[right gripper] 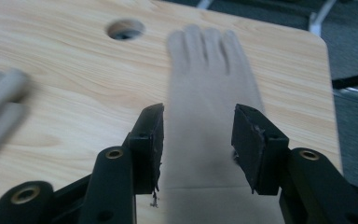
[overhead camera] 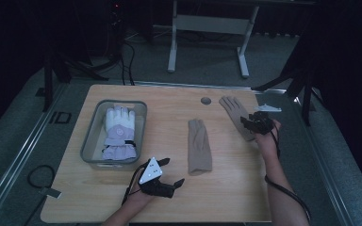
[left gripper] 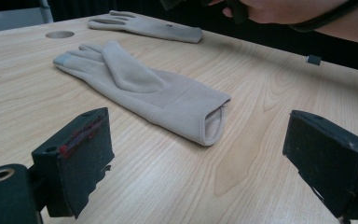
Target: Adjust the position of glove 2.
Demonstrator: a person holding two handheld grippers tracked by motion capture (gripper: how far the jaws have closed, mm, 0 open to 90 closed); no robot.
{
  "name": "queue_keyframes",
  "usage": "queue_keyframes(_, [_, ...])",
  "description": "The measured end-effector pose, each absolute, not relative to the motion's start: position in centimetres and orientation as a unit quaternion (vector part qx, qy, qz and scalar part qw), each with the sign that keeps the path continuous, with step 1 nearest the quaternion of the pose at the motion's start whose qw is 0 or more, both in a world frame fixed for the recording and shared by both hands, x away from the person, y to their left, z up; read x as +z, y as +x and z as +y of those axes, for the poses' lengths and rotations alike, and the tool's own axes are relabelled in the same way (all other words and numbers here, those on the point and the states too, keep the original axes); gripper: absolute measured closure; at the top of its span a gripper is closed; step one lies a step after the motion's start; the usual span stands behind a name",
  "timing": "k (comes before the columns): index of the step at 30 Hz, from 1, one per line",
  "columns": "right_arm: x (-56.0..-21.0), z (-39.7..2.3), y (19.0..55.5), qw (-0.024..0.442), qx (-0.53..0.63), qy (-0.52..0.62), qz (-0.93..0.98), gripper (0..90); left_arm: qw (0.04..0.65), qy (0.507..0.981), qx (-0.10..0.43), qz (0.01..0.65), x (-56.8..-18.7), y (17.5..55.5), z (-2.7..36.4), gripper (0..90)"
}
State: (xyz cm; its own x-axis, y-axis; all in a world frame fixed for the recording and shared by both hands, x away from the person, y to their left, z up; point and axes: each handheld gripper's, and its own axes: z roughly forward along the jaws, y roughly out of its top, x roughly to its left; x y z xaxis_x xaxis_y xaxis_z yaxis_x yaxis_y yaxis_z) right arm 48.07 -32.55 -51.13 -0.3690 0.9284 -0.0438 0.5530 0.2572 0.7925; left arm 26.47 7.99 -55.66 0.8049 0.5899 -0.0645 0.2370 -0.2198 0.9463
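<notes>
While the right gripper (overhead camera: 258, 123) hangs over the far right part of the wooden table (overhead camera: 122, 197), its jaws stand partly open on either side of a beige knit glove (overhead camera: 236, 116), seen between them in the right gripper view (right gripper: 208, 93); the pads do not visibly press on the fabric, and whether they touch it cannot be told through the blur. That glove lies flat, fingers spread and pointing to the table's far edge, cuff toward the person, just beside the round cable hole (overhead camera: 206, 100). Cloth looks soft and fleece-like, plain beige, no markings visible. Its twin, a second beige glove (overhead camera: 199, 146), lies near mid-table, well apart from the first, fingers together and pointing away, thumb folded across the palm, open cuff toward the near edge; in the left gripper view (left gripper: 144, 91) one fingertip shows a greyish patch and the cuff mouth is hemmed. Left gripper (overhead camera: 169, 172) rests at the near edge, jaws wide apart with nothing between them, aimed toward the second glove's cuff but clear of it. A grey plastic bin (overhead camera: 88, 141) at left holds a padded white and lilac ski glove (overhead camera: 119, 133), fingers toward the far side.
</notes>
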Motion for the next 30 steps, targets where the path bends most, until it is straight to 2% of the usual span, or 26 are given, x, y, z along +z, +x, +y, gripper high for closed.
queue_keyframes(7, [-52.2,-32.8,50.4,0.274,0.318,0.504,0.755,50.8,0.565,0.763,0.155,0.274,-55.7,26.4,8.0,8.3])
queue_keyframes(21, [-54.3,-32.5,52.4,0.226,0.308,0.525,0.761,44.9,0.565,0.761,0.152,0.279,-55.7,26.3,8.1,8.3])
queue_keyframes(24, [-54.8,-32.6,52.4,0.223,0.311,0.525,0.76,46.5,0.566,0.761,0.152,0.279,-55.7,26.3,8.2,8.3])
queue_keyframes(25, [-54.7,-32.5,52.3,0.223,0.308,0.525,0.762,64.2,0.565,0.761,0.152,0.28,-55.7,26.3,8.2,8.3])
queue_keyframes(26, [-54.7,-32.5,52.3,0.223,0.308,0.525,0.762,64.2,0.565,0.761,0.152,0.28,-55.7,26.3,8.2,8.3])
queue_keyframes(27, [-54.4,-32.2,52.2,0.227,0.292,0.527,0.766,75.3,0.565,0.761,0.152,0.28,-55.7,26.3,8.2,8.3])
queue_keyframes(30, [-54.2,-31.8,52.2,0.223,0.285,0.537,0.762,78.9,0.564,0.762,0.152,0.28,-55.7,26.3,8.2,8.4])
